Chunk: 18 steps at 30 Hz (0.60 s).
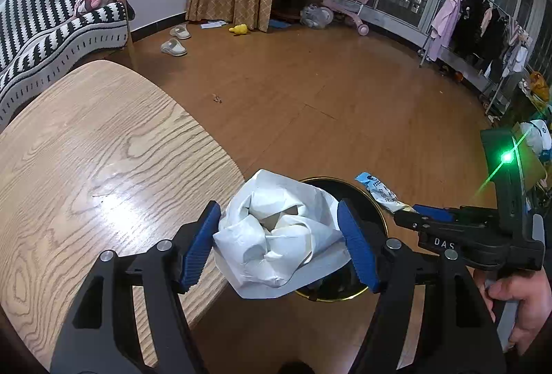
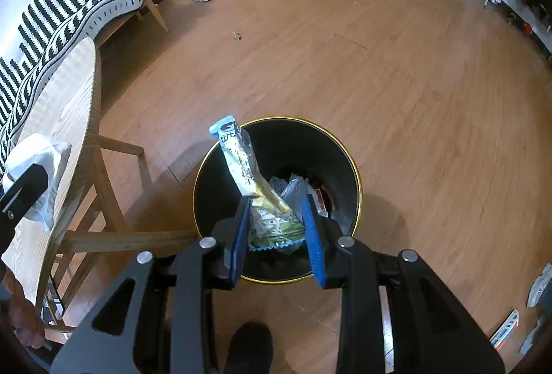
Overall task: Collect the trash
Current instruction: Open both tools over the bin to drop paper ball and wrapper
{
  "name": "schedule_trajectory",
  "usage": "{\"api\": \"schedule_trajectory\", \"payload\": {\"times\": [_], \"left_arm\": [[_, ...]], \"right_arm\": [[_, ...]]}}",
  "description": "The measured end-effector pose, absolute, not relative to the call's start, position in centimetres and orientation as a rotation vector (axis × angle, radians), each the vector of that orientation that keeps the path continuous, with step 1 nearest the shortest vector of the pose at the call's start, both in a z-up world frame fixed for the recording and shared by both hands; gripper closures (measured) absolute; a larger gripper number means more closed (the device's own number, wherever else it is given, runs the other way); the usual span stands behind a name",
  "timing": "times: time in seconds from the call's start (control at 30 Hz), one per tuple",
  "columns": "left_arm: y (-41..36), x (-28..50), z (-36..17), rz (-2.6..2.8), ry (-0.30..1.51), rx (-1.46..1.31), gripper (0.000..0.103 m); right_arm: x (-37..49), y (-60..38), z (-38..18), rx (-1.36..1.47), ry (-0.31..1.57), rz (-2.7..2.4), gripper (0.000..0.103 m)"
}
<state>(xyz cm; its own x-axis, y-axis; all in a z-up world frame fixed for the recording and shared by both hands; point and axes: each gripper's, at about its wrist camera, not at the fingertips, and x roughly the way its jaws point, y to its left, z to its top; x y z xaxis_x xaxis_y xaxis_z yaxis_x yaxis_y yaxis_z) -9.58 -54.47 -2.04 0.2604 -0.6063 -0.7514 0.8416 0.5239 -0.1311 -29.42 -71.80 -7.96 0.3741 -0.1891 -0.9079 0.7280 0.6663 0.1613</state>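
Observation:
My left gripper (image 1: 279,205) is shut on a crumpled white paper wad (image 1: 276,236), its blue pads pressing both sides. It hangs over the table's edge (image 1: 220,291), partly above the black bin with a gold rim (image 1: 374,205). In the right wrist view, my right gripper (image 2: 276,201) is shut on a long blue, white and yellow snack wrapper (image 2: 241,160) directly above the open bin (image 2: 357,174). Several wrappers (image 2: 296,187) lie at the bin's bottom. The right gripper (image 1: 414,213) and its wrapper (image 1: 377,191) also show beside the left one, and the white wad (image 2: 38,160) shows at the far left.
A wooden table (image 1: 86,149) stands left of the bin, with a chair frame (image 2: 114,236) under it. A striped sofa (image 1: 51,29), slippers (image 1: 174,46), a yellow toy (image 1: 238,29), a pink tricycle (image 1: 345,8) and a clothes rack (image 1: 476,18) line the room. A small scrap (image 2: 236,36) lies on the wooden floor.

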Motion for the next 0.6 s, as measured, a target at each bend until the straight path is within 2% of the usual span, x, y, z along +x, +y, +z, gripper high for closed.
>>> {"api": "schedule_trajectory", "payload": {"times": [0.23, 0.3, 0.37, 0.6], "left_arm": [[-54.5, -9.6, -2.1, -1.005, 0.85, 0.322, 0.035], [-54.6, -9.6, -2.1, -1.005, 0.85, 0.322, 0.035], [-54.7, -9.6, -2.2, -1.006, 0.851, 0.325, 0.035], [-55.6, -10.0, -2.5, -1.04, 0.862, 0.321, 0.035]], "right_arm": [[-29.6, -71.8, -8.1, 0.621, 1.02, -0.641, 0.072], [-29.7, -71.9, -8.0, 0.632, 1.011, -0.638, 0.062], [-29.8, -72.0, -7.8, 0.637, 0.994, -0.642, 0.046], [-30.6, -72.2, -7.4, 0.668, 0.962, -0.682, 0.042]]}}
